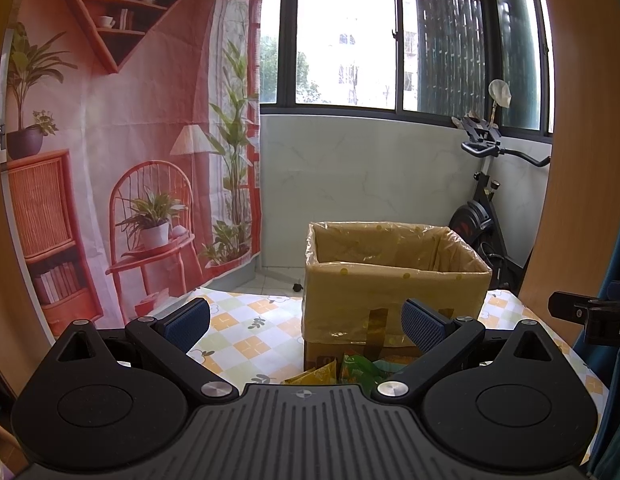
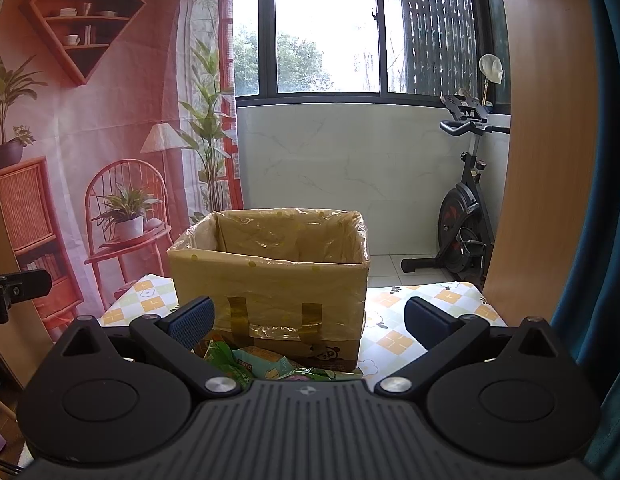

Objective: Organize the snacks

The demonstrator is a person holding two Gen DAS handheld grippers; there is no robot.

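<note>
Box (image 2: 270,280) blocks ahead; open top free.

Left wrist view: looks forward over the left gripper (image 1: 306,320), low above the table (image 1: 246,332); cardboard box (image 1: 394,284) near, at 1 o'clock.
Right wrist view: looks forward over the right gripper (image 2: 308,320), equally low; cardboard box (image 2: 270,276) near, at 11 o'clock.
Facing: both toward the window (image 1: 346,36) and the printed backdrop (image 1: 122,152).
Shared: box, snack packets (image 2: 266,366) before it, checked tablecloth, backdrop, window, exercise bike (image 2: 462,216).
Cross-sight: each view catches the other gripper at its edge, 3 o'clock and 9 o'clock.
</note>
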